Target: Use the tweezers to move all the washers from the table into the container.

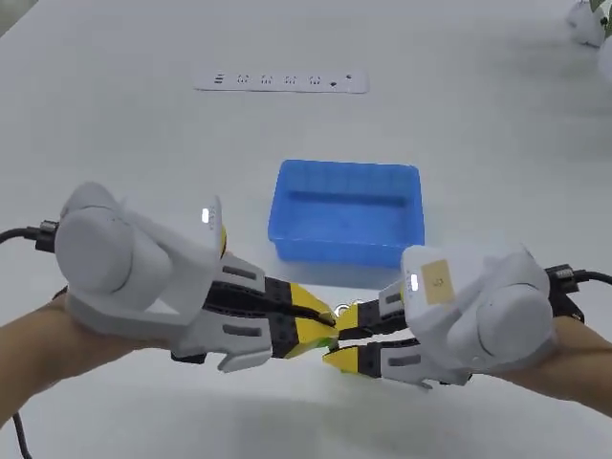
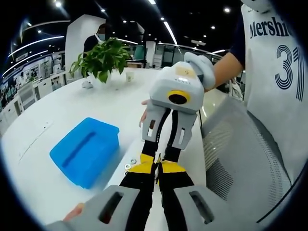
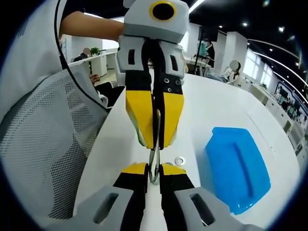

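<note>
Head view: the left gripper [image 1: 321, 330] and the right gripper [image 1: 342, 339] are nose to nose over the white table [image 1: 143, 124], yellow tips practically touching, just in front of the blue container [image 1: 344, 251]. There's a power strip [image 1: 282, 81] further back. The spot where the tips meet is too small here to make out the tool.

The right gripper view is where it reads clearly. A thin metal pair of tweezers [image 3: 154, 161] runs out from between the left gripper's pinched-together yellow jaws and down into the right gripper's own jaws, which are also closed around it. So both are clamped on the tweezers, one at each end. One washer [image 3: 179, 160] lies flat on the table just beside the tips, between them and the container.

The left gripper view gives the other angle. There are two washers [image 2: 130, 164] close together on the table, near the container's corner and just left of the jaw tips. This view also shows a potted plant [image 2: 102, 57] at the far end of the table, and a mesh chair [image 2: 231, 159] alongside.
</note>
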